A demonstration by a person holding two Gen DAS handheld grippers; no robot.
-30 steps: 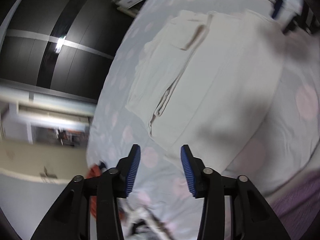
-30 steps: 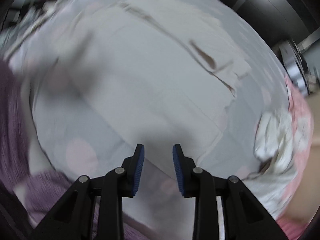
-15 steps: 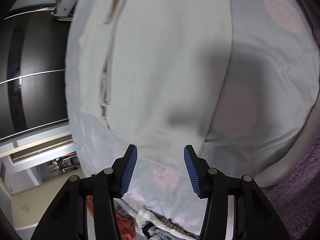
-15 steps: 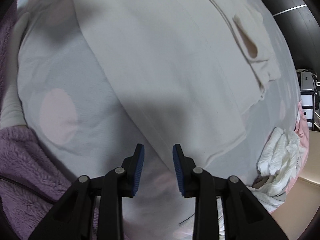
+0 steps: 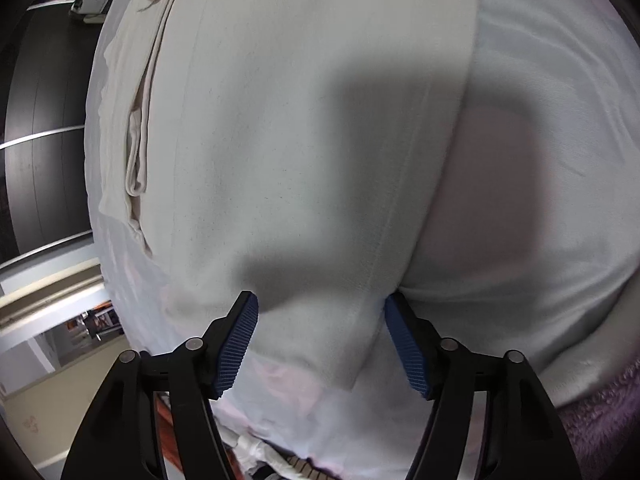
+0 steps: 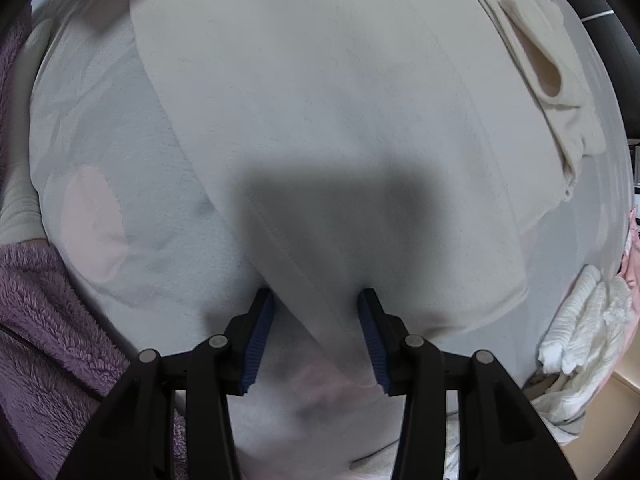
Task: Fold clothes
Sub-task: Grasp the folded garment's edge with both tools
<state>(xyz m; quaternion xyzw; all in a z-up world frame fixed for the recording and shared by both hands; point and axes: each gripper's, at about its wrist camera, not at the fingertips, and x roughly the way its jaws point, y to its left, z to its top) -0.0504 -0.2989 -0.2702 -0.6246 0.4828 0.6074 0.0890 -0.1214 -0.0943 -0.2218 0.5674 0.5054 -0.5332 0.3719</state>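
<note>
A cream garment lies folded lengthwise on the pale bedsheet. Its near corner sits between the blue pads of my left gripper, whose jaws are opening and stand apart from the cloth. In the right wrist view the same garment runs away from the camera, with a pocket opening at the far right. My right gripper hangs low over the garment's near hem edge. Its jaws are opening, and the cloth lies between the pads without being pinched.
A purple fleece blanket lies at the bed's near edge. White bundled cloth sits at the right of the bed. Dark wardrobe doors stand beyond the bed's left side, and clothes lie on the floor below.
Both grippers have come down close over the garment's near edge and their jaws have widened. The cloth now fills both views.
</note>
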